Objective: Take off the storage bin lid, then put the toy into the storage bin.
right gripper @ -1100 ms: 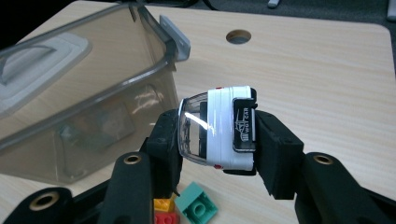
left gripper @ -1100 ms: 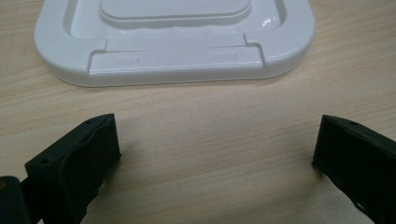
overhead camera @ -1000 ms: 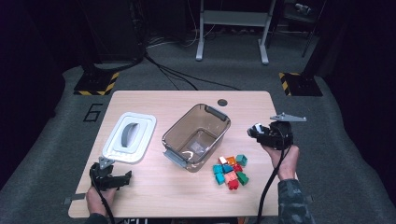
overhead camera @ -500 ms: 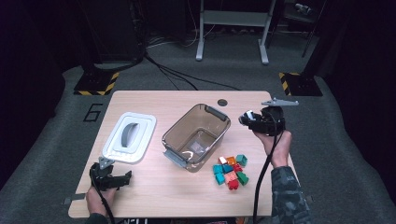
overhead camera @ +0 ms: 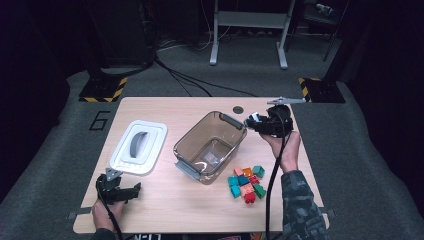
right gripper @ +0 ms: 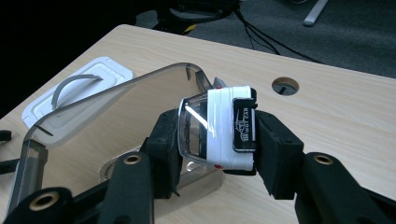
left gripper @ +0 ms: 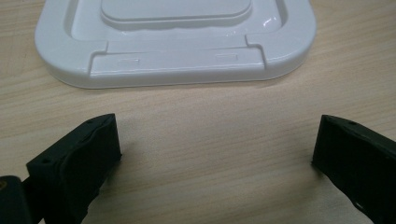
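Currently we hold a white toy car (right gripper: 217,128) clamped in the right gripper (right gripper: 215,140) beside the clear bin (overhead camera: 210,145); blocks (overhead camera: 246,182) remain on the table; left gripper (left gripper: 215,149) idle, open.

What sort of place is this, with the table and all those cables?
Probably a lab or recording studio: a numbered wooden table on grey carpet, cables and hazard-striped stand bases in the dark surround, and a person working handheld grippers, the right gripper gripping a toy car.

The right claw (overhead camera: 252,121) holds what looks like a small white toy (overhead camera: 254,119) over the clear bin's (overhead camera: 186,145) rim.
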A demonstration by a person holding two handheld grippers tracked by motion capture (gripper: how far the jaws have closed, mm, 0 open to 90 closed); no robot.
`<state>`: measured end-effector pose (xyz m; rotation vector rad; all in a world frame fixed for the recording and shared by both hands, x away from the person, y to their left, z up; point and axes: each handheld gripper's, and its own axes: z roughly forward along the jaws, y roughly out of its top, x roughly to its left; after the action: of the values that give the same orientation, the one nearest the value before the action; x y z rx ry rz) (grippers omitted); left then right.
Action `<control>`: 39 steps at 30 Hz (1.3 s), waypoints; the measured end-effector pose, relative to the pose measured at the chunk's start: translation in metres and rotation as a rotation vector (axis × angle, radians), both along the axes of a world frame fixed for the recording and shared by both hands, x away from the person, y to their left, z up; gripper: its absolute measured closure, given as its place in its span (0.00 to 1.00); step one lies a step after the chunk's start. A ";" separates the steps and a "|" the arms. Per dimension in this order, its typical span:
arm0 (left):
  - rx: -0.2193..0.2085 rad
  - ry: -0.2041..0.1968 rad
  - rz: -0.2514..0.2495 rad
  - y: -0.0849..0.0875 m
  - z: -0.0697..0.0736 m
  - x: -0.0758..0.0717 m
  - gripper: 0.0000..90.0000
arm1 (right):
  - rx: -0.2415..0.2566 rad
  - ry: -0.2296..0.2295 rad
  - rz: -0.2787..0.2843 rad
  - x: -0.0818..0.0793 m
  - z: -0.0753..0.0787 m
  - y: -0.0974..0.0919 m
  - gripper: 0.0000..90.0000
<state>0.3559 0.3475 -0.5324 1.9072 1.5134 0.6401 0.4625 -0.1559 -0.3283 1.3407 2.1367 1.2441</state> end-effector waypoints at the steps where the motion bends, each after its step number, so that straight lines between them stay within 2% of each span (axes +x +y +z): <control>1: 0.002 0.001 -0.001 0.000 0.000 0.000 0.01 | -0.001 0.003 0.004 0.002 0.000 0.002 0.60; 13: 0.002 0.002 -0.002 0.000 0.000 0.000 0.01 | 0.007 0.053 0.035 0.020 -0.013 0.019 0.60; 16: 0.002 0.001 -0.001 0.000 0.000 0.000 0.01 | 0.010 0.068 0.026 0.023 -0.015 0.022 0.60; 21: 0.002 0.001 -0.001 0.000 0.000 0.000 0.01 | -0.014 0.082 0.035 0.028 -0.022 0.027 0.60; 31: 0.002 0.001 -0.001 0.000 0.000 0.000 0.01 | -0.029 0.115 0.033 0.035 -0.038 0.034 0.60; 35: 0.002 0.001 -0.001 0.000 0.000 0.000 0.01 | -0.064 0.101 0.030 0.034 -0.038 0.037 0.60; 39: 0.002 0.001 -0.001 0.000 0.000 0.000 0.01 | -0.094 0.112 0.017 0.033 -0.038 0.040 0.60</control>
<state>0.3558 0.3475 -0.5323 1.9100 1.5128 0.6409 0.4951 -0.1155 -0.3664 1.3848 2.2563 1.0838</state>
